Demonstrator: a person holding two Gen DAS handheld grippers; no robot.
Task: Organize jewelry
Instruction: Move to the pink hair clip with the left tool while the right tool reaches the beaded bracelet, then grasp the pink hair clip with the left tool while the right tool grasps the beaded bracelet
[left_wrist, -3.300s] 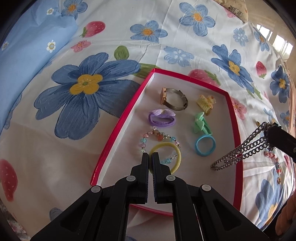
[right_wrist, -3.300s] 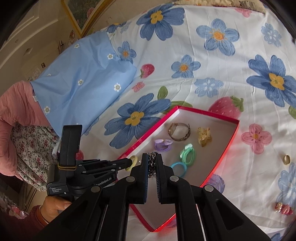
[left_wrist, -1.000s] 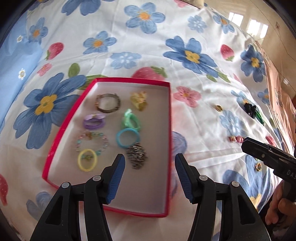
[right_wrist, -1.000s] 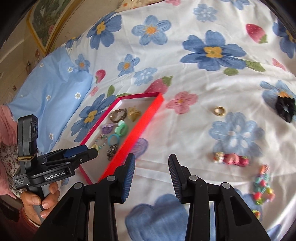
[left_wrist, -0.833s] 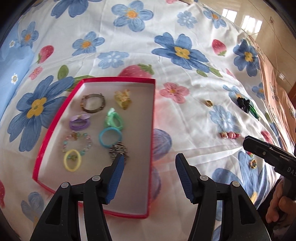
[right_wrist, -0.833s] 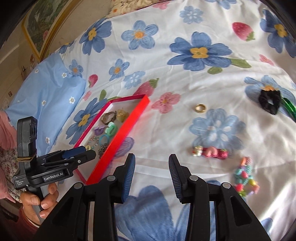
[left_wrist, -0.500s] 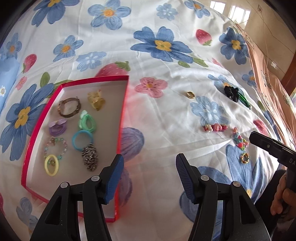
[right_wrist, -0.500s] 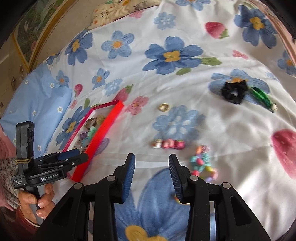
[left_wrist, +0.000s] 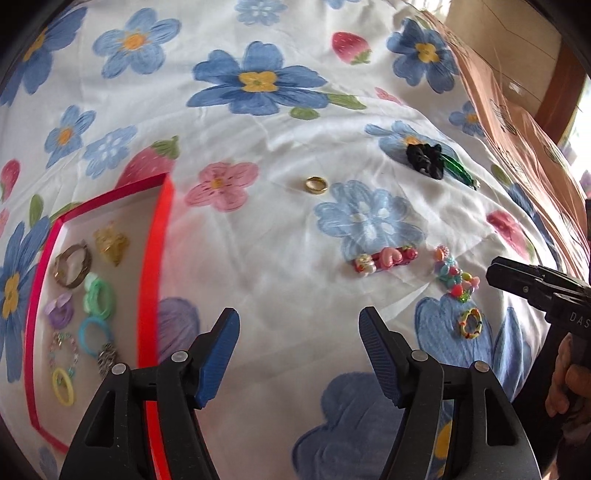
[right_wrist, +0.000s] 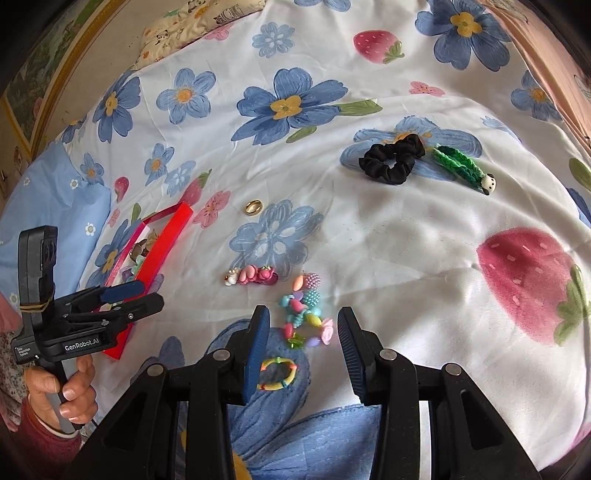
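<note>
While the red tray (left_wrist: 157, 258) sits at the left edge of the left wrist view with a watch, hair ties, a bead bracelet and a chain already laid inside, the leftover bits are found scattered over the flowered bedsheet (left_wrist: 258, 229). The left gripper (left_wrist: 299, 328) is seen with its fingers well apart and nothing between them; its jaws have just been opening wider. The right gripper (right_wrist: 301, 332) is held with fingers parted too, nothing pinched, and the chunky bead bracelet (right_wrist: 304, 314) is framed just ahead of its tips in the lower middle of the right wrist view. A small multicoloured ring (right_wrist: 277, 373) lies just below it, close to the left finger.

The bracelet can be expected to be light and floppy, so it should probably be pinched across one side of the loop where the beads bunch up, since round beads may roll out of the pads. The gold ring (right_wrist: 254, 206), up and to the left, looks hard, slick and flat on soft fabric, so it will likely be fiddly. The pink bead clip (right_wrist: 253, 276) and the black scrunchie (right_wrist: 393, 158) at upper right should be easier, the scrunchie being soft.

Plenty of open sheet is left around every piece. The tray's raised rim is the only edge to be cleared, and the two grippers are kept well apart.
</note>
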